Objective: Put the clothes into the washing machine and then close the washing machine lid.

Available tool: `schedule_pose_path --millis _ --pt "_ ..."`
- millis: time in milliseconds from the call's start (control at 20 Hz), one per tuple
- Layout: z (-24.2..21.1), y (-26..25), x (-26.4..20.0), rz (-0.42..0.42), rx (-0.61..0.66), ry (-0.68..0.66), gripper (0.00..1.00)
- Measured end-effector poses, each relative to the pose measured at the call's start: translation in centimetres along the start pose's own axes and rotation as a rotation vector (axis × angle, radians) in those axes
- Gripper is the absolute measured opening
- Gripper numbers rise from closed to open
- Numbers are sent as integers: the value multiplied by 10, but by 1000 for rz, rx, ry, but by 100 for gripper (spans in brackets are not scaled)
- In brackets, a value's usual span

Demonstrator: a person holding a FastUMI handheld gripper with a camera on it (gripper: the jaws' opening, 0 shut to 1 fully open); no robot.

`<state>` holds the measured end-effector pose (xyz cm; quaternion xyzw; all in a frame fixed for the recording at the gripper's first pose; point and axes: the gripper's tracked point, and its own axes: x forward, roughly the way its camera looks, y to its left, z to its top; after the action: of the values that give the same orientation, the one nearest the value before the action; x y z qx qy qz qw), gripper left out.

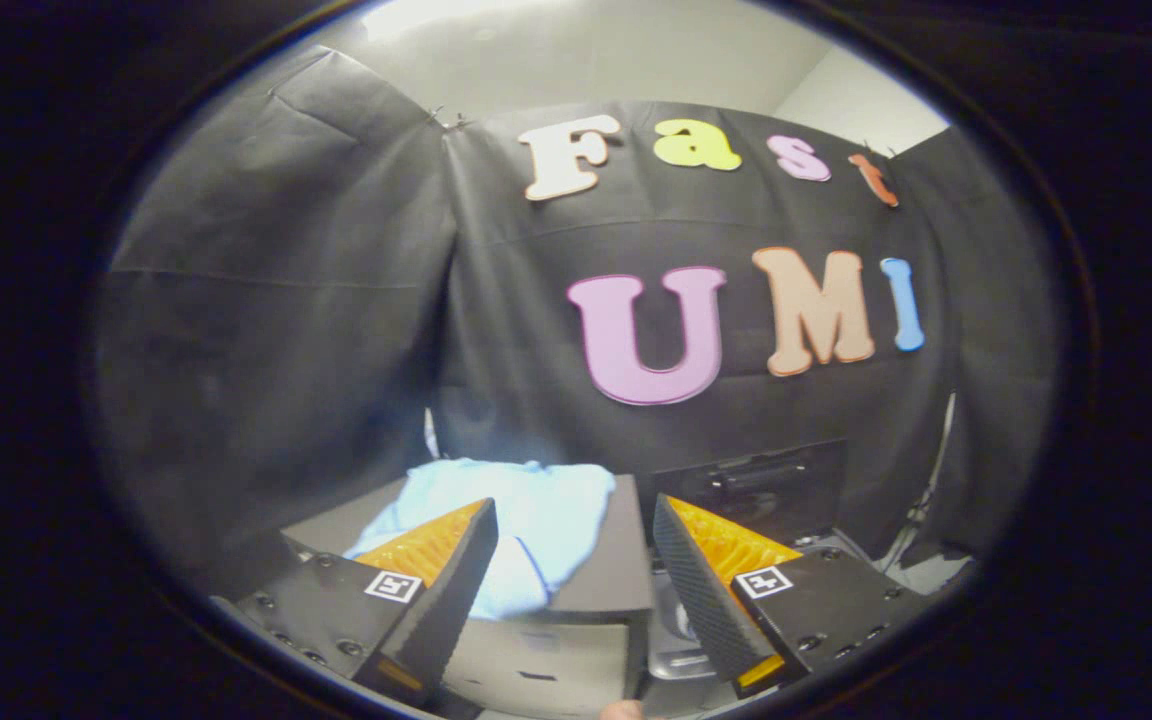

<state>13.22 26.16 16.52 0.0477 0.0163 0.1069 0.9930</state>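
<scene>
The gripper [572, 535] is held up over the booth with its two fingers spread wide apart and nothing between them. Just beyond the fingers a pale blue piece of clothing [536, 520] lies crumpled on top of a dark box-like stand [616, 580] — it drapes over the front edge, and the left finger partly covers it from here. To the right of the stand, beyond the right finger, sits the washing machine [751, 490], dark, with its lid standing open at the back; a bit of its pale rim shows low down between the stand and the right finger. Black cloth hangs behind everything.
</scene>
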Motion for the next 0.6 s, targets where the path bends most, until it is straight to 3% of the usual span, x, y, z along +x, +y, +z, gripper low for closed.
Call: schedule_pose_path --millis 250,300,500,600 --pt "13 40 55 -27 -172 20 98" --pt "11 46 63 -46 -163 30 98" --pt "-18 92 109 42 -63 179 99" --pt "-43 94 127 37 -68 285 100"
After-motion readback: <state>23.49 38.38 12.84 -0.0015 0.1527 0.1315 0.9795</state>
